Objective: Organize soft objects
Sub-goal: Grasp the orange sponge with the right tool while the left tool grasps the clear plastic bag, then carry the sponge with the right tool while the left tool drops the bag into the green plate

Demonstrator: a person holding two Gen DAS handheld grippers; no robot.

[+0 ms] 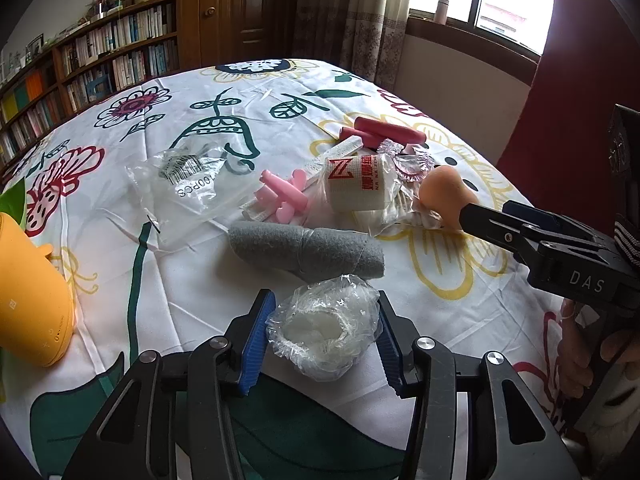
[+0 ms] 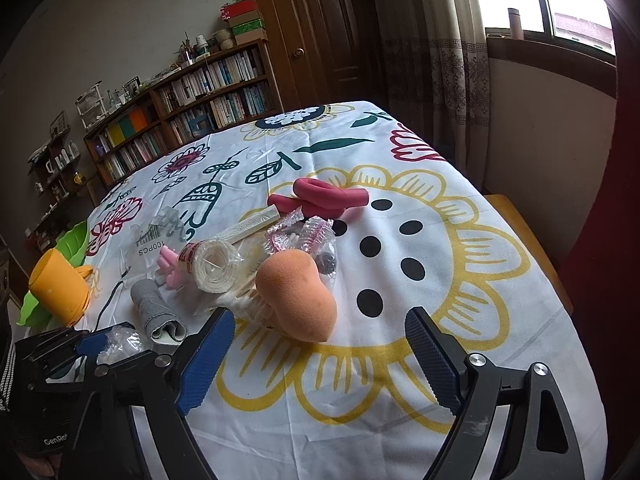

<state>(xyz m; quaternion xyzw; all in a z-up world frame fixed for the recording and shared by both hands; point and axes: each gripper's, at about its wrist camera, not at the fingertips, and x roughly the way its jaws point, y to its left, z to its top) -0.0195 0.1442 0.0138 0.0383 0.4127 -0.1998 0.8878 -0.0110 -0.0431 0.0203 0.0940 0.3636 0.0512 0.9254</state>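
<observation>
Left wrist view: the left gripper [image 1: 322, 336] is clamped on a crumpled clear plastic cap [image 1: 324, 330] (shower-cap type, I think), at 6 o'clock from the grey felt roll [image 1: 308, 252]. The right gripper [image 2: 320, 354] is spread wide, grasping nothing, with the orange makeup sponge [image 2: 298, 300] lying at 12 o'clock on the floral tablecloth [image 2: 400, 360]. A yellow cup [image 2: 60, 286] sits at 9.

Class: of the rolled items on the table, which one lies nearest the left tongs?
The grey felt roll, lying just beyond the crumpled clear plastic between the left tongs; the white bandage roll lies farther away.
</observation>
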